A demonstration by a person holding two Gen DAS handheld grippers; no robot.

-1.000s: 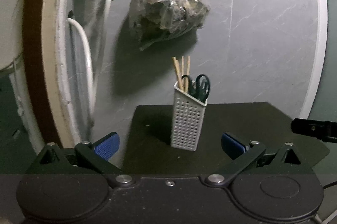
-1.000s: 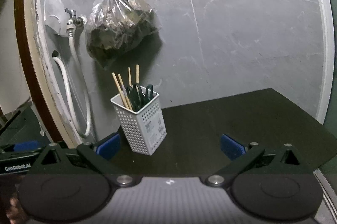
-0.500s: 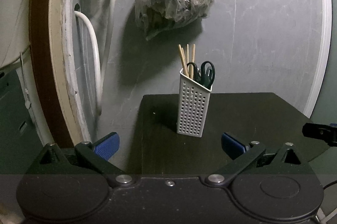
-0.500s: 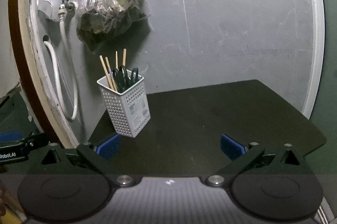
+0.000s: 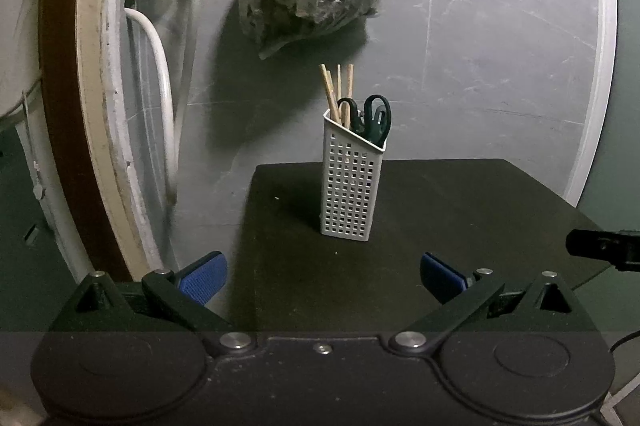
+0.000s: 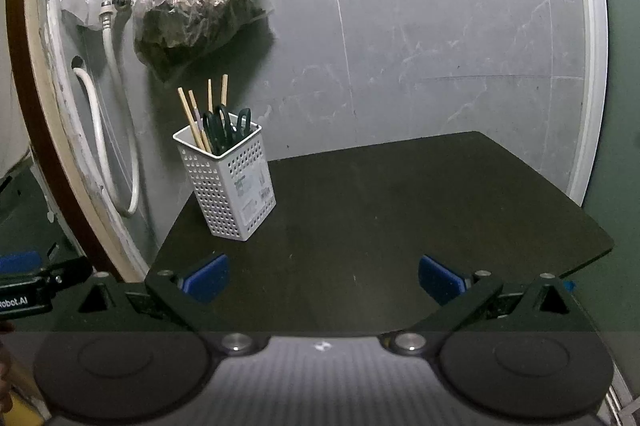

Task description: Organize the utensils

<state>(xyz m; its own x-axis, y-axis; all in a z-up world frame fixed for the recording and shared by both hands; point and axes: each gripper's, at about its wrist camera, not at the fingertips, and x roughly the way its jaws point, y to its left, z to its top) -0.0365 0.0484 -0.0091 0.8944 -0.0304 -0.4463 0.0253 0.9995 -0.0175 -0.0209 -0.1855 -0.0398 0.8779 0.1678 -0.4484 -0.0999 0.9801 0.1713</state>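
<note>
Both my viewpoints have drifted slightly; my left gripper (image 5: 322,276) and right gripper (image 6: 323,276) hang released and empty. Chopsticks (image 6: 197,120) and scissors (image 6: 226,124) stand in the holder (image 6: 230,186); apparently finished.

Scissors (image 5: 370,120) blades, chopsticks (image 5: 338,94) bottoms hidden (inside holder (image 5: 350,186)).

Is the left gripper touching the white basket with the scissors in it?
Apart. In the left wrist view, bare dark table shows between the open left gripper and the white basket; nothing sits between its fingers.

Left tool (image 6: 24,286) reads "obot.AI" (first letters cut off).
</note>
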